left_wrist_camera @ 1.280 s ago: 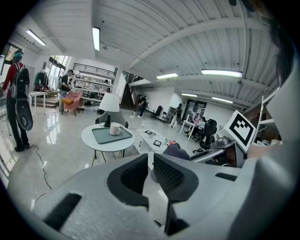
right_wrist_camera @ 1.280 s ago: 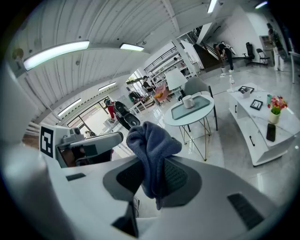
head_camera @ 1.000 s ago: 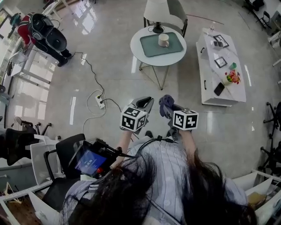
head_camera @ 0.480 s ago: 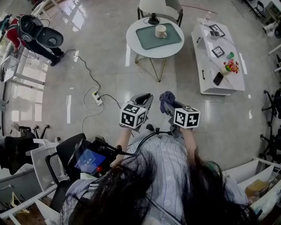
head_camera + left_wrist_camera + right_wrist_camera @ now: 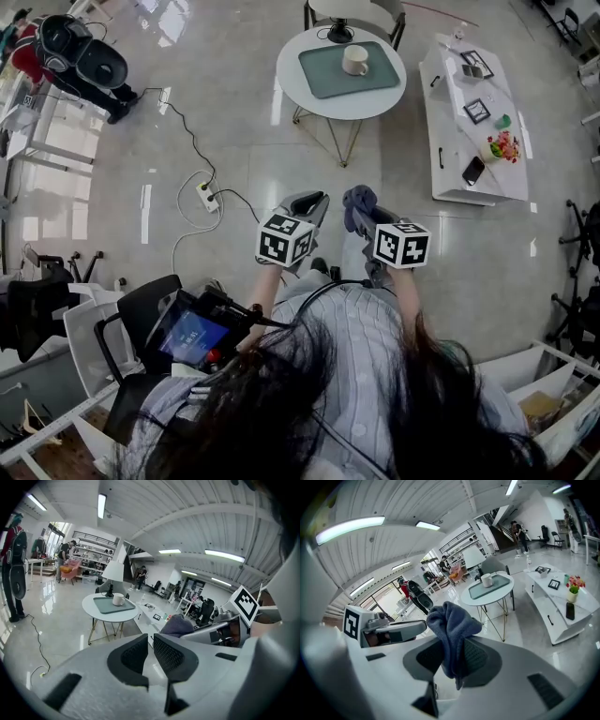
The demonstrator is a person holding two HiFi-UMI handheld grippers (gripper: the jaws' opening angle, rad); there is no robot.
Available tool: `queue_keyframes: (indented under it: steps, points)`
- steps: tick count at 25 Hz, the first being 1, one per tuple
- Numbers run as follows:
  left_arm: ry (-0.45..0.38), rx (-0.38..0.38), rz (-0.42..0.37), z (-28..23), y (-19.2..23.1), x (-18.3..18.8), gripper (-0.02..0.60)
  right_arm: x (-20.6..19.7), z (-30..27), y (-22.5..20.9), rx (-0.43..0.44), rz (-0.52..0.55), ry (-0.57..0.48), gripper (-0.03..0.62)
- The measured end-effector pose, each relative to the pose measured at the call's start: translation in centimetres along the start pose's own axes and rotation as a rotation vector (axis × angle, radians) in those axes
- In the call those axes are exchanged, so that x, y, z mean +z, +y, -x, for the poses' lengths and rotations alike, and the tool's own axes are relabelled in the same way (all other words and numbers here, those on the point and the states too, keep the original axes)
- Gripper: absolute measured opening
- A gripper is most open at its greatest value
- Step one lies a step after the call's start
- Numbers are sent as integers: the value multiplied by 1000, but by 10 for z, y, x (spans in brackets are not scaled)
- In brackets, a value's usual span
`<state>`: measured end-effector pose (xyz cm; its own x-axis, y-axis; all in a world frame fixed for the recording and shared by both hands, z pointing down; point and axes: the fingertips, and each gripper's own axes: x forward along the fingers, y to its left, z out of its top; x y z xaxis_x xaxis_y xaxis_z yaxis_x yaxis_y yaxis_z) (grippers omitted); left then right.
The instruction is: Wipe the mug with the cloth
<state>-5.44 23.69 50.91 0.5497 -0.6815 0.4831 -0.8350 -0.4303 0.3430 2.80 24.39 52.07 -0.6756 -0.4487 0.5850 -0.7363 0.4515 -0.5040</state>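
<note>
Between the earlier head views and this one the round counter has drifted up toward the picture's top edge, while both claws hang in front of the person's chest much as they did.

The mug (image 5: 354,60) stands upright on a green tray (image 5: 323,77), near the tray's far right corner, and the tray fills the middle of the round counter (image 5: 292,86). A small dark lamp base (image 5: 339,35) sits at the counter's far edge, just behind the tray. The cloth (image 5: 451,625), a bluish bunch, is pinched in the right claw (image 5: 452,657), its bulk standing above the pads and a tail hanging below them. The left claw (image 5: 150,649) is drawn to a narrow slit with nothing in it. Both claws are well apart from the mug, with open floor between.

I judge this to be the approach, since no wiping can start from here. The next move calls for closing in on the round counter. The left claw must then open to steady the mug by its body or handle, and the right claw must bring the cloth against its side without tipping it. A long white counter (image 5: 452,141) stands to the right, and a power strip (image 5: 203,195) lies on the floor.
</note>
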Motion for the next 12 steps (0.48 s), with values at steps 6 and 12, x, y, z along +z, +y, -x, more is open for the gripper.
queue_keyframes:
  steps: [6, 12]
  points:
    - [8, 11, 7, -33, 13, 17, 52, 29, -22, -27, 22, 10, 22, 98]
    - [-18, 51, 31, -82, 33, 58, 52, 75, -44, -66, 45, 29, 55, 98]
